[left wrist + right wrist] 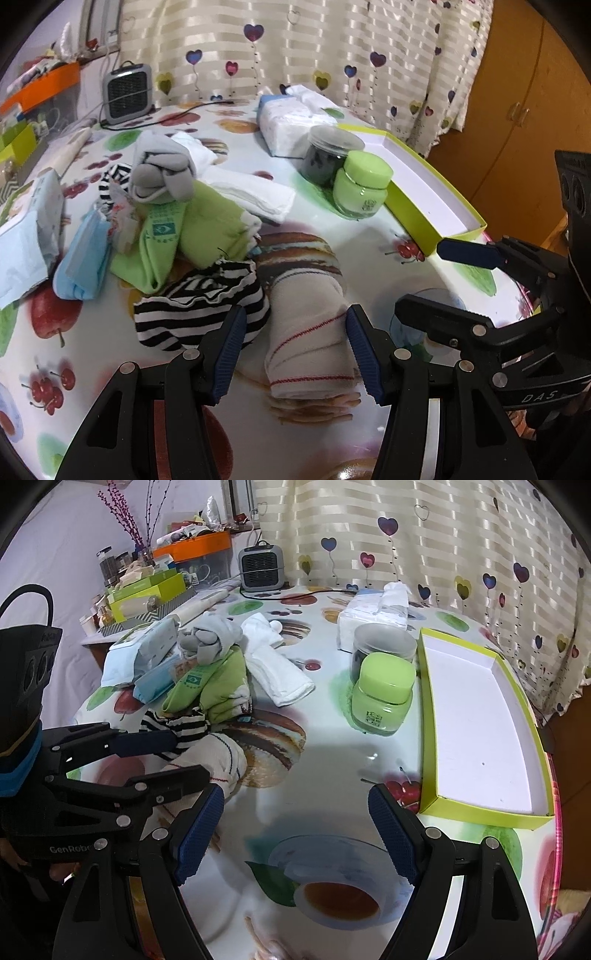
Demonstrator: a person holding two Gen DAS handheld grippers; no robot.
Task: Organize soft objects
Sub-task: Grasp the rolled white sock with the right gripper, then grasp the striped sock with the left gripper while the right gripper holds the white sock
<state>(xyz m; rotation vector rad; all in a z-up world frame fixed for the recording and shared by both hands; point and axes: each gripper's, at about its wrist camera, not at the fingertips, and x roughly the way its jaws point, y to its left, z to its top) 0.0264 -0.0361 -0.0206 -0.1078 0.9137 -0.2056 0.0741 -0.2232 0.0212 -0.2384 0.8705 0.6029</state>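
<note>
Left wrist view: left hand-held gripper is spread, jaws straddling a rolled cream sock with red stripes lying on the fruit-print tabletop; right pad sits at the sock's edge, left pad over the edge of a black-and-white striped sock just beside it, cannot tell if either pad presses. Behind these, a soft pile: lime green socks, grey sock bundle on top, folded white cloth to the right, light blue face masks and a wipes pack to the left. Further right stand a lime green jar touching a dark clear-lidded jar, tissue pack behind them, grey desk fan at the back near the heart-print curtain. Green-edged shallow box with white interior lies along the right edge of the tabletop. Right wrist view: right hand-held gripper is spread, nothing between its pads, hovering over bare tabletop near the box's near corner. Left hand-held gripper shows at left, around the cream sock, striped sock behind it. Lime jar stands just beside the box, well apart from the sock pile.
</note>
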